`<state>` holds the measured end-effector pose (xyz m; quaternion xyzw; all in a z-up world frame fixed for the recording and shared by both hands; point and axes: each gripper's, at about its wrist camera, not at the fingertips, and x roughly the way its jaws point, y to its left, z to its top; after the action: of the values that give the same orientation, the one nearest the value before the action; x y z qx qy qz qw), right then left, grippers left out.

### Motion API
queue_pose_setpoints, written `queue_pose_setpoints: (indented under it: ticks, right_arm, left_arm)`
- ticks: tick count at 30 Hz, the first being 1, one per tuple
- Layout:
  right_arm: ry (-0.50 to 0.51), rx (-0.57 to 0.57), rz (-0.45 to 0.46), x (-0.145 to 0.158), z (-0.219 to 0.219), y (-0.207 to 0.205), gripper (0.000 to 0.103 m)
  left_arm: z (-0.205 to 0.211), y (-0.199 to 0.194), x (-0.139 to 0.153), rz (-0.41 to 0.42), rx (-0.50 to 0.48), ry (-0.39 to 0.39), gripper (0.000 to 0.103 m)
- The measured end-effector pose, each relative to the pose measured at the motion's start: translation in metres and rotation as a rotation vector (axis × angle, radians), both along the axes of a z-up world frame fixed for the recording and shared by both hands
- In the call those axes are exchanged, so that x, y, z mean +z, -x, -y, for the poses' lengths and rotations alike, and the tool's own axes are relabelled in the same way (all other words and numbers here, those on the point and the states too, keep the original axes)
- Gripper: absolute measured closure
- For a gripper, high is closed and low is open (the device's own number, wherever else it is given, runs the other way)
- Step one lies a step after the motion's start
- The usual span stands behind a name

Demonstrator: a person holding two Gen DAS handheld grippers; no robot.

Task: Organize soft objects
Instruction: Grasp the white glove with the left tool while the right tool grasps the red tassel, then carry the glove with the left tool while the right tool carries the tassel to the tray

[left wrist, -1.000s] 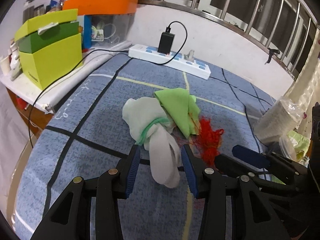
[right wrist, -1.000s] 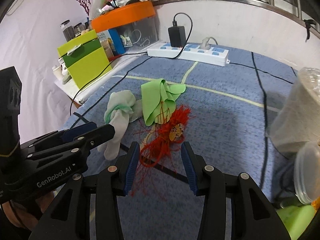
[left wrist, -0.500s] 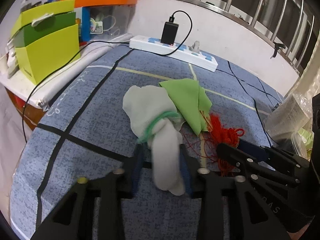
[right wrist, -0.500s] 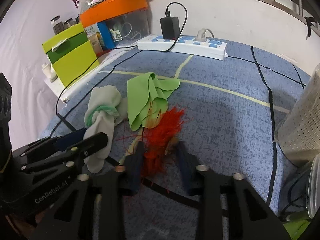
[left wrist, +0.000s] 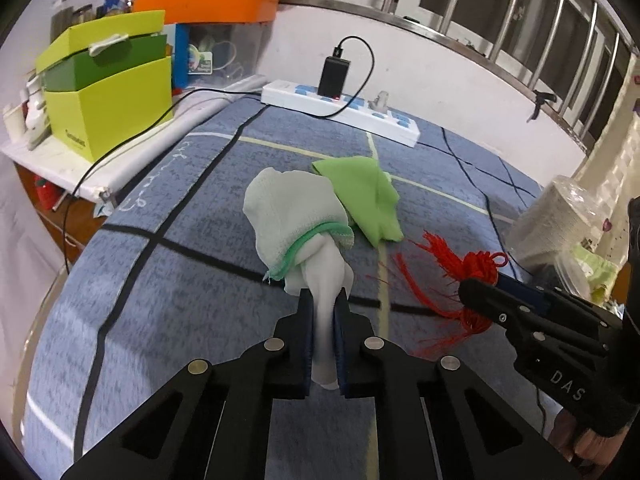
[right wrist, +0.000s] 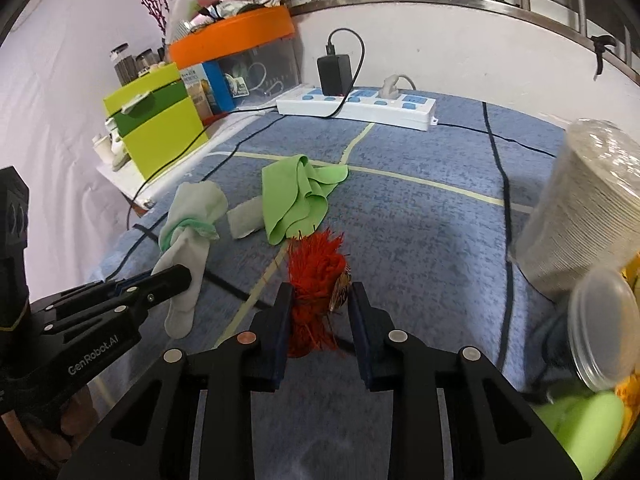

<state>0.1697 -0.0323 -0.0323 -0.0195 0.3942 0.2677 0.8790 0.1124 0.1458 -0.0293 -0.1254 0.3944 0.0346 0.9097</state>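
Nearby, green cloth (left wrist: 362, 200) beside power strip (left wrist: 340, 108).

Both wrist cams low over blue mat (left wrist: 160, 320), facing far wall edge, close-up, left view from left, sharing power strip (right wrist: 356, 106)

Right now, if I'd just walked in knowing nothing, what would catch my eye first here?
Probably the bright red tassel pinched in the right gripper, low in the middle of the blue checked cloth. Beside it, the left gripper clamps a white sock with a green band. Just behind them lies a crumpled lime-green cloth.
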Motion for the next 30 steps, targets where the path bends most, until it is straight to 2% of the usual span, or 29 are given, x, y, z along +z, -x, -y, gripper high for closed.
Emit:
queue_pose_setpoints:
  ticks: [15,30]
  right_arm:
    - [-0.071,0.018,0.069,0.038,0.046,0.061,0.074]
    - [-0.120,-0.060,0.155,0.069,0.106,0.113,0.074]
  left_arm:
    - [0.056,0.051,0.038,0.062,-0.096,-0.013,0.094]
    - [0.119,0.088,0.074,0.139,-0.224,-0.035,0.094]
